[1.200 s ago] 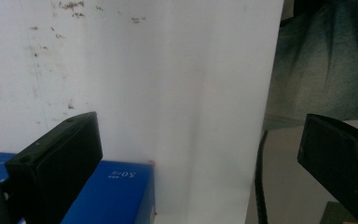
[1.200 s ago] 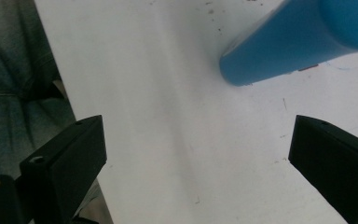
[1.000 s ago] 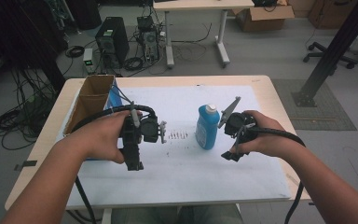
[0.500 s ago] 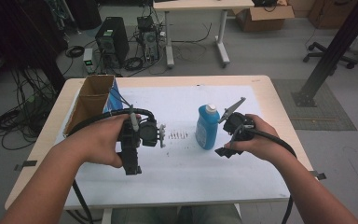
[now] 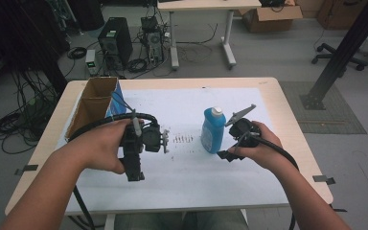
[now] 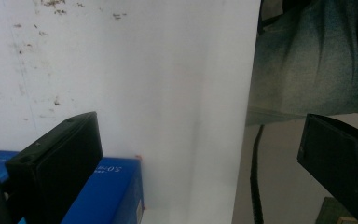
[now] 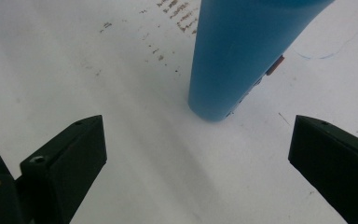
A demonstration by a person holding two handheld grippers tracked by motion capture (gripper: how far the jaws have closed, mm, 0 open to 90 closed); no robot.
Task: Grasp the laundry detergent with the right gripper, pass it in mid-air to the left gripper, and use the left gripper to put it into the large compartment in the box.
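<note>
Standing upright at table centre, a blue plastic bottle [image 5: 213, 131] with white cap looks light, smooth and slippery, best gripped mid-body; the right gripper [image 5: 227, 139] waits at its 3 o'clock, jaws spread empty, the left gripper [image 5: 135, 168] likewise released at 9 o'clock

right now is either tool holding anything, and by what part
Nothing is held. The right tool is open, short of the blue bottle. The left tool is open over the white sheet.
</note>
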